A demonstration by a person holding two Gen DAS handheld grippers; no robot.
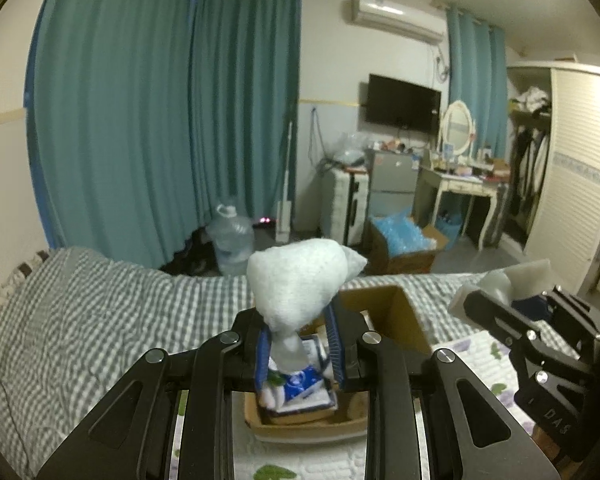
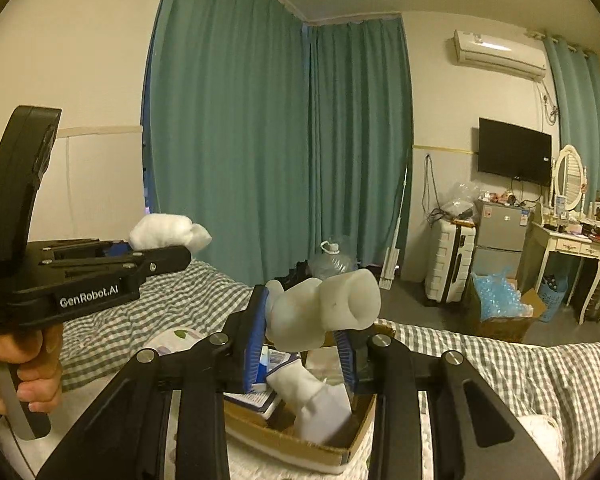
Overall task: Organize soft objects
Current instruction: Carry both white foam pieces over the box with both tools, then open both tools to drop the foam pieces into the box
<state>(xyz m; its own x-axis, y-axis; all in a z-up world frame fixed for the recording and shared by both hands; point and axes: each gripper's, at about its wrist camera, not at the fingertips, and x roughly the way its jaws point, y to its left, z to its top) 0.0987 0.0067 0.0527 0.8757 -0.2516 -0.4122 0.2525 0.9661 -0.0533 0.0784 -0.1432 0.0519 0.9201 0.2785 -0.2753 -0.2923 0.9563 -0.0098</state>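
Socks are being held in both grippers, and both are being kept directly above the open cardboard box [image 2: 284,442] that is lying on the bed [image 1: 100,304]. The white sock [image 1: 296,284] in the left gripper [image 1: 300,344] is being clamped near its lower end, so its bulky rounded part is standing up above the blue pads [image 1: 334,344] and its narrow tail is hanging down between them, toward the box [image 1: 392,308]. The long axis of this sock is running almost vertical. The pale rolled sock [image 2: 324,312] in the right gripper [image 2: 304,348] is being squeezed between the jaws as well, but its long axis is lying across them, with the open cuff pointing to the right and slightly up.

Inside the box, another white sock [image 2: 316,408] and some blue and white packets [image 2: 260,396] are being seen already, so free room is judged to be limited on the near side. From the right wrist view, the left gripper [image 2: 160,256] is being held to the left and a little further back, with its sock [image 2: 168,232] above the checked blanket more than above the box. The right gripper is therefore judged to be nearer to the opening, and a short lowering straight down is probably being called for before its jaws are parted. The hand [image 2: 24,364] on the left handle is being seen gripping firmly.
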